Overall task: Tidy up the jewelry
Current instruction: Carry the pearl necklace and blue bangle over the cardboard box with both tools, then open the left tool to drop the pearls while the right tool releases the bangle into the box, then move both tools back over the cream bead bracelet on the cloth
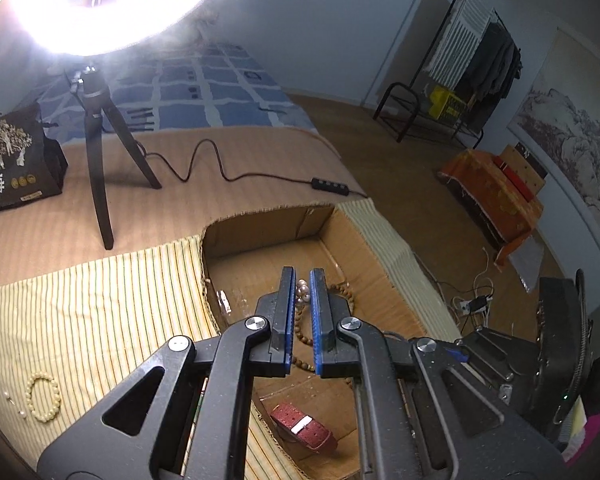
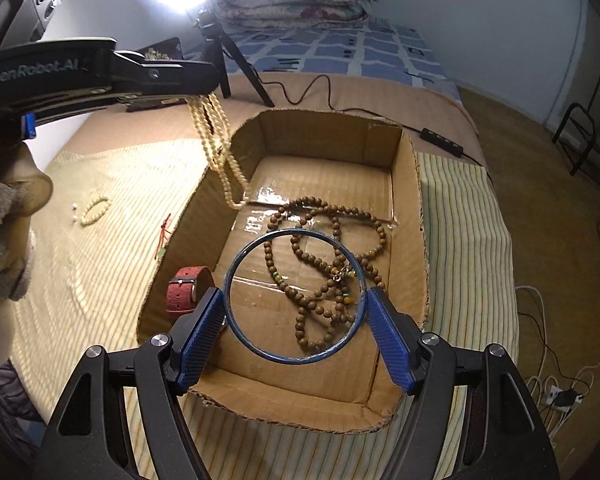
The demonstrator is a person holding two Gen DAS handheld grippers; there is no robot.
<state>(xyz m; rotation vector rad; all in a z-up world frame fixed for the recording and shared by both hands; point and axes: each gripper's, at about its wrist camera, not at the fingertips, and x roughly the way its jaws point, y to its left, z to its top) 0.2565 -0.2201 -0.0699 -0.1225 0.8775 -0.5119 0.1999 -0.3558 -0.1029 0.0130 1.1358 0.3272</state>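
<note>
The left claw (image 2: pixel 204 94) is gripping the cream bead necklace (image 2: pixel 220 152), dangling over the cardboard box (image 2: pixel 414 216); strands could snag its rim. The right claw (image 2: pixel 296 312) is clamping the blue bangle (image 2: pixel 236 264), which could spring free above the wooden beads (image 2: pixel 324 264).

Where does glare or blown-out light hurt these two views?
Left wrist: the ring light blows out the top left and hazes the bed behind it. Right wrist: the same light clips at the top, and tape on the cardboard box floor glints; beads stay readable.
</note>
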